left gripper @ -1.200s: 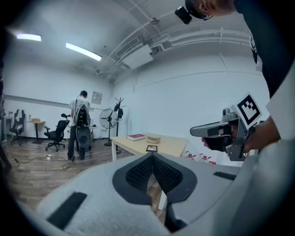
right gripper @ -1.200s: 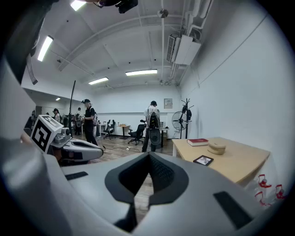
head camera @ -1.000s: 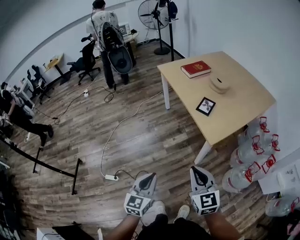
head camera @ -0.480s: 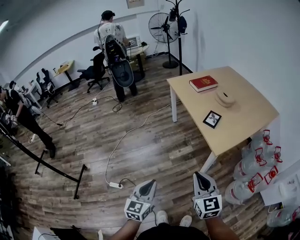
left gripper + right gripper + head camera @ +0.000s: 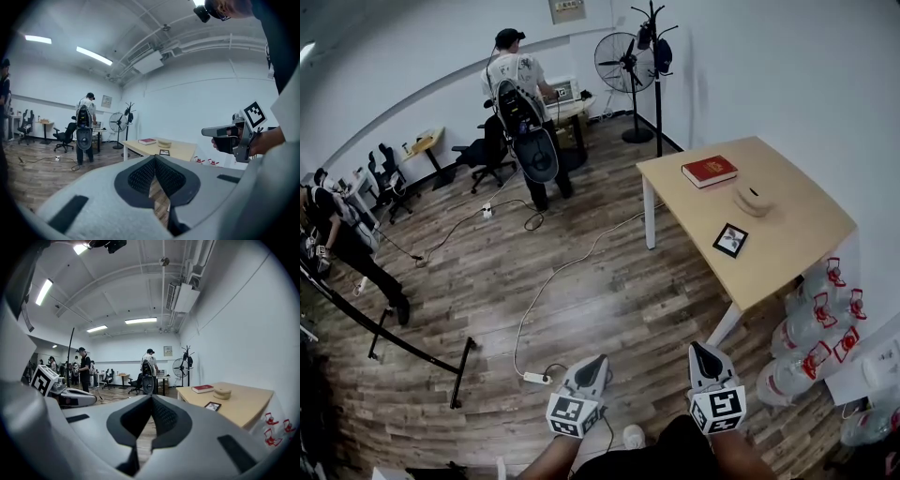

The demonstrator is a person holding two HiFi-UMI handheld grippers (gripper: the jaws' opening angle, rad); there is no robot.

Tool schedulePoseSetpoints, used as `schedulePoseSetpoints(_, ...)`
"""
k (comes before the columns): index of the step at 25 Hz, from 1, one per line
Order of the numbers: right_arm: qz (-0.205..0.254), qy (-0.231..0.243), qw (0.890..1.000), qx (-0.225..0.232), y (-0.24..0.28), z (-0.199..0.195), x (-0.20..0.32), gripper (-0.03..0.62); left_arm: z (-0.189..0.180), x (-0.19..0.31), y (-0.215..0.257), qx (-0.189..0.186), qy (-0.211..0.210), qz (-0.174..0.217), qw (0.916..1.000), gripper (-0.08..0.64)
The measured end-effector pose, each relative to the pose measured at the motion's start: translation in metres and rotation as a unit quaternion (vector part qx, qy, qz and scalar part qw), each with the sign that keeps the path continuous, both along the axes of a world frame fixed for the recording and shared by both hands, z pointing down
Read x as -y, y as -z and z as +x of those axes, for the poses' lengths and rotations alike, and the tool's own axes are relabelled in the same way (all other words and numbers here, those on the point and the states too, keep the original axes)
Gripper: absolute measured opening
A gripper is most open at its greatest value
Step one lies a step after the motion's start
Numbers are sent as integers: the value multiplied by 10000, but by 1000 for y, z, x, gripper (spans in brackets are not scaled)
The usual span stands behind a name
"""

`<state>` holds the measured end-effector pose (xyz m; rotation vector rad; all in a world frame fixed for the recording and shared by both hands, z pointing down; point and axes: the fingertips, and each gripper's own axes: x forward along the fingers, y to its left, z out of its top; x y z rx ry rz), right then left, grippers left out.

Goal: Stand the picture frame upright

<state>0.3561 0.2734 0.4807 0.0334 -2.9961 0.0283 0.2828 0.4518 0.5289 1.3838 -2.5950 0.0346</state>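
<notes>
Head view: picture frame (image 5: 730, 240) flat on desk (image 5: 792, 220). Gripper views alone show jaws: left hand-held gripper (image 5: 154, 158) and right hand-held gripper (image 5: 151, 397) both closed, empty.

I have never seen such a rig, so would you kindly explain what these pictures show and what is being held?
No robot here: a person holds a two-jaw gripper in each hand. The head view looks down from the person's head at the left gripper and right gripper over the wooden floor. The gripper views come from cameras riding on them; both show jaws shut on nothing. On the table lie a red book, a round beige object and the picture frame, flat, far from both grippers.
</notes>
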Motion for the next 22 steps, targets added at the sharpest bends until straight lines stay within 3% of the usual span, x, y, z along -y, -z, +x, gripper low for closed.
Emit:
schedulePoseSetpoints(11,-11,7,9998,-196,-14,-45,28,9,-41,20,-11,-107,-32,-64,9999,1)
schedulePoseSetpoints(22,-78,-85,9999,-93,-16,-141,123,9,-138,98,-12,-149,-40,-271,9995,1)
